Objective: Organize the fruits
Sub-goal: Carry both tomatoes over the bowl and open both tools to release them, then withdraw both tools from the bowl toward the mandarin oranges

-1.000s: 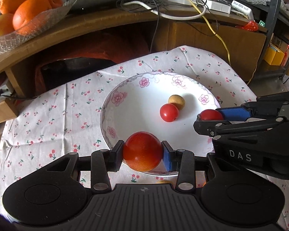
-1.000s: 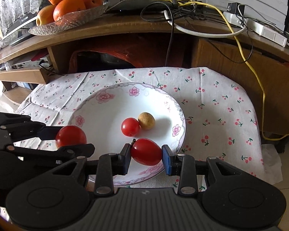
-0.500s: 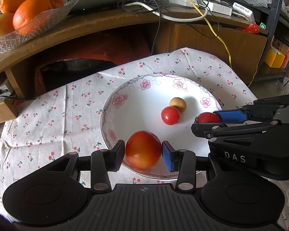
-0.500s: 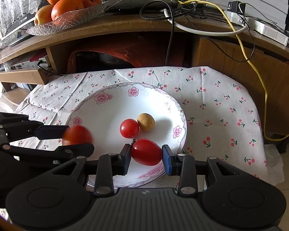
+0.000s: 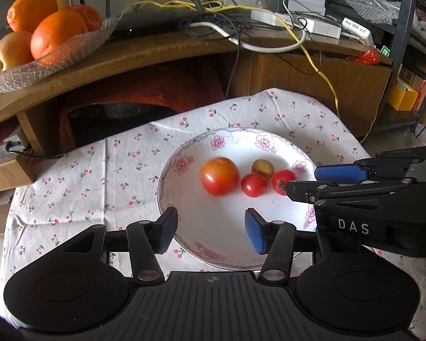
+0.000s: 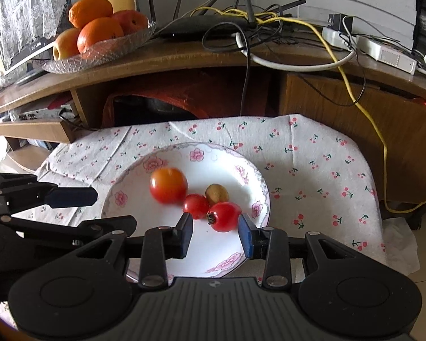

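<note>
Both hand-held grippers, left (image 5: 210, 228) and right (image 6: 215, 231), have their jaws apart and hold nothing: a release step. Four fruits lie mid-frame on the flowered plate (image 5: 221, 238); the large tomato (image 5: 219, 175) looks blurred, perhaps rolling. Next, both should back away. A glass fruit dish (image 5: 47, 56) sits upper left.

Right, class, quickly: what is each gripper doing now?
Left gripper: open, holding nothing.
Right gripper: open, pads either side of the small tomato on the plate, not clamping it.
</note>
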A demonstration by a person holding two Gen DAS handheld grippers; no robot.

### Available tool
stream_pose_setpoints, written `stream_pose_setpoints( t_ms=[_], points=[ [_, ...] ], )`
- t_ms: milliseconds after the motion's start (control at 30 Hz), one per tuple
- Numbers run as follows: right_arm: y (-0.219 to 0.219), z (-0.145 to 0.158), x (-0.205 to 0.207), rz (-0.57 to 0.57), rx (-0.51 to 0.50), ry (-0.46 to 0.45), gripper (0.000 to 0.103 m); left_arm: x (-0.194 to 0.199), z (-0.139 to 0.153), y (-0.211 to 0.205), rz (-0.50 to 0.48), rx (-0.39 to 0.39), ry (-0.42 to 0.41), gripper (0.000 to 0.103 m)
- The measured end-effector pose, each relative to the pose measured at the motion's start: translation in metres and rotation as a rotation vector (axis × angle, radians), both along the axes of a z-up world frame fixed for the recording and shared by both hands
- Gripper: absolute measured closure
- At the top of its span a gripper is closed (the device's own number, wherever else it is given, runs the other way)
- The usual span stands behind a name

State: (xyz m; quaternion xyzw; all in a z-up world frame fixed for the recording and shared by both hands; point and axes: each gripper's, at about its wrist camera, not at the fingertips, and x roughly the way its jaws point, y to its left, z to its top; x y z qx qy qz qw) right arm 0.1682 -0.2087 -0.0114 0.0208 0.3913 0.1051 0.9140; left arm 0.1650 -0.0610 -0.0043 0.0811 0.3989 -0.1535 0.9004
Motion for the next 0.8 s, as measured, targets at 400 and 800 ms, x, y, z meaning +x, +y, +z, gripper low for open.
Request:
stream_pose_setpoints(
  t_ms=[400, 800],
  points=[
    [-0.009, 0.016, -0.016, -0.034, 0.02, -0.015, 0.067, -0.016, 0.013, 0.006, 0.006, -0.001, -0.021, 0.04],
    [-0.021, 0.032, -0.048, -0.065, 0.056, -0.026, 0.067, -0.041, 0.029, 0.014, 0.006, -0.011, -0.038, 0.038]
  ],
)
